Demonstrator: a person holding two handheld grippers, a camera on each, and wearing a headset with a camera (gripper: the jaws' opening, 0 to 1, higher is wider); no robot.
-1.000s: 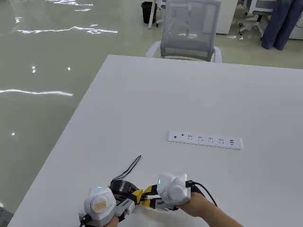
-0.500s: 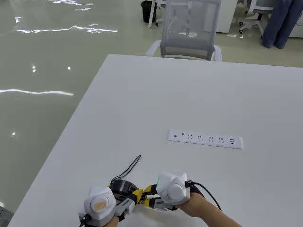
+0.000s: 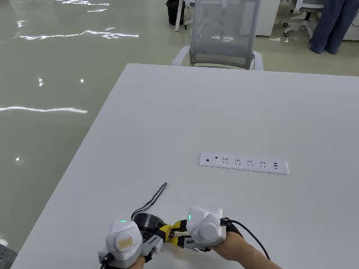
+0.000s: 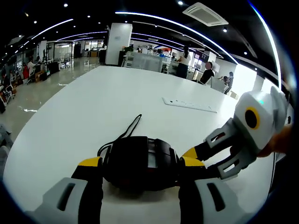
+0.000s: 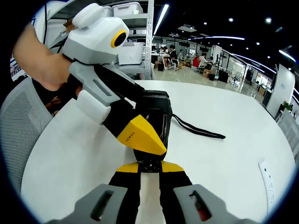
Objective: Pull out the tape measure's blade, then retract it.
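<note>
While your left gripper [image 4: 141,162] clamps the tape [image 5: 156,112] and your right gripper [image 5: 149,167] pinches its blade [image 5: 150,163] near the table [image 3: 224,112] edge, open top runs to the strip [image 3: 244,164]

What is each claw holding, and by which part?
The left claw clamps the black tape measure across its case. The right claw seems to pinch the blade tip at the case's mouth.
</note>
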